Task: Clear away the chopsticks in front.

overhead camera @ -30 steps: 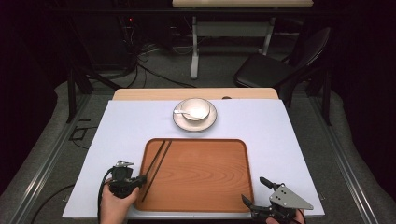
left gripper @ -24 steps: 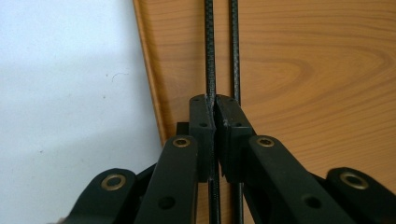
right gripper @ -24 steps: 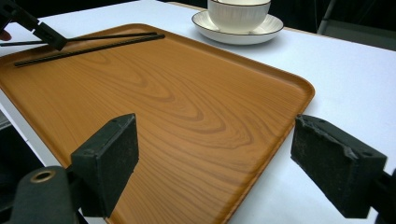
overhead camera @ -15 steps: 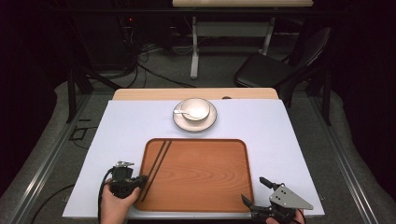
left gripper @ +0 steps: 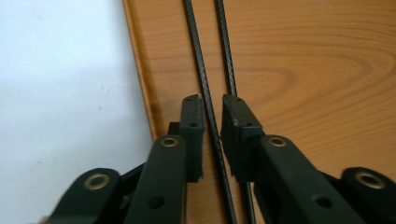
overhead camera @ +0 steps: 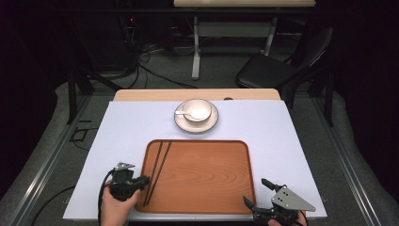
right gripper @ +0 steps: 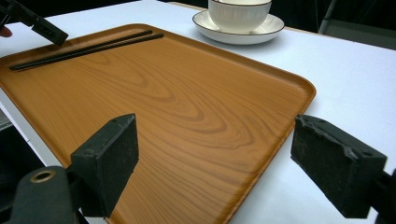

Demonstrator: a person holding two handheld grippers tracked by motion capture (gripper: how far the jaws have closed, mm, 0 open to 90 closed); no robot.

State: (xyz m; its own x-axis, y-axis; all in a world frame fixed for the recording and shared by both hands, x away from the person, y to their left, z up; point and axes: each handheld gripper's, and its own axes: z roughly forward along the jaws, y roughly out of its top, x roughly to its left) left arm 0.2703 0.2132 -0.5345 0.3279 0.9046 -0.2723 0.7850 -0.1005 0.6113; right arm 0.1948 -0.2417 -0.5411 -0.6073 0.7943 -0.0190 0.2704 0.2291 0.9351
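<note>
Down between the jaws of the left gripper [left gripper: 212,119] runs one of the two black chopsticks [left gripper: 208,107]; the jaws stand narrow on either side of it, close but with a sliver of gap visible, so they straddle it and I judge they do not yet pinch it. The second chopstick [left gripper: 225,51] passes just outside the right-hand jaw. Compared with the high views of a second and half a second ago, almost nothing has shifted: the left gripper [overhead camera: 134,182] sits at the same spot over the near left edge of the wooden tray [overhead camera: 202,181], and the chopsticks [overhead camera: 157,167] lie as they did. That suggests a pause just before closing, not a lift. The right gripper [right gripper: 215,163] hangs with jaws wide apart and empty over the tray's near right corner. Beyond the tray, a cup on a saucer [overhead camera: 196,115] stands on the white tabletop [overhead camera: 282,136], a spoon lying in it.
</note>
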